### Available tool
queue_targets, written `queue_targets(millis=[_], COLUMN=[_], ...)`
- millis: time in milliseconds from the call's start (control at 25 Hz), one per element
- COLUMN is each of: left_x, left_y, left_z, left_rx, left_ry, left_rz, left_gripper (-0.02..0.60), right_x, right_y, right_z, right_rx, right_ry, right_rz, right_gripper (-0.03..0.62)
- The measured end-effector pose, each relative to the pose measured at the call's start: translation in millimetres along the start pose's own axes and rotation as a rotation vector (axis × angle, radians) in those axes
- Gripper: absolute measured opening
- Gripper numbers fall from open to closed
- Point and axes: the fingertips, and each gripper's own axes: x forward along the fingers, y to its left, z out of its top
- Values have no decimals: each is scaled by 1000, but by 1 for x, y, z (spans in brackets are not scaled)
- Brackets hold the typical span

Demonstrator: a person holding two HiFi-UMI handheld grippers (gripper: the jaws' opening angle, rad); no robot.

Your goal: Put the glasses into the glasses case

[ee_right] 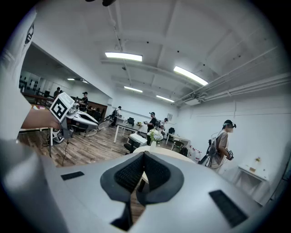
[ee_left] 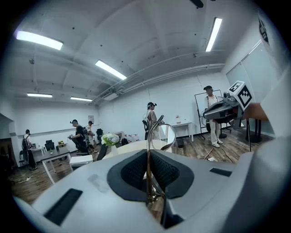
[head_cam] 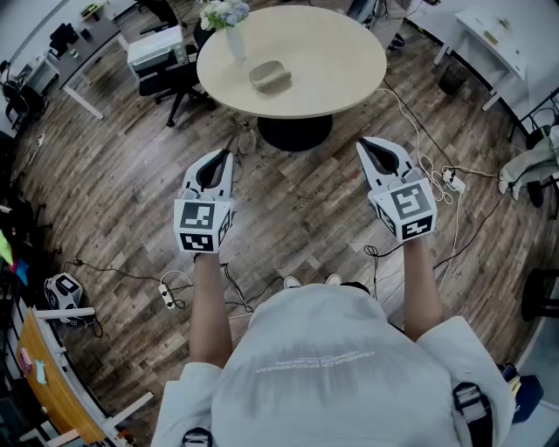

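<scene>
A grey glasses case (head_cam: 269, 75) lies shut on the round beige table (head_cam: 332, 61), ahead of both grippers. My left gripper (head_cam: 229, 155) is shut on the thin metal-framed glasses (head_cam: 241, 138), which stick out past its tip above the floor. In the left gripper view the glasses (ee_left: 166, 135) rise from between the closed pads of the left gripper (ee_left: 149, 154), one lens showing. My right gripper (head_cam: 362, 142) is shut with nothing in it; its pads (ee_right: 154, 170) meet in the right gripper view. Both grippers are short of the table's near edge.
A white vase of flowers (head_cam: 229, 22) stands on the table's far left. Cables and a power strip (head_cam: 450, 179) lie on the wood floor at right, another strip (head_cam: 168, 297) at left. Office chairs (head_cam: 166, 65) and desks (head_cam: 489, 39) ring the table. Several people stand farther off.
</scene>
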Motion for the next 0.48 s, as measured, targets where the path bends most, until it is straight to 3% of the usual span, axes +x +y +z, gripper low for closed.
queue_targets(millis=[480], left_x=[-8], left_y=[24], left_z=[-26], left_rx=[-14], left_ry=[15], left_rz=[-29], left_gripper=[18], right_x=[10], right_y=[21], right_z=[-8], right_rx=[38], right_ry=[21], right_rz=[-66], right_gripper=[0])
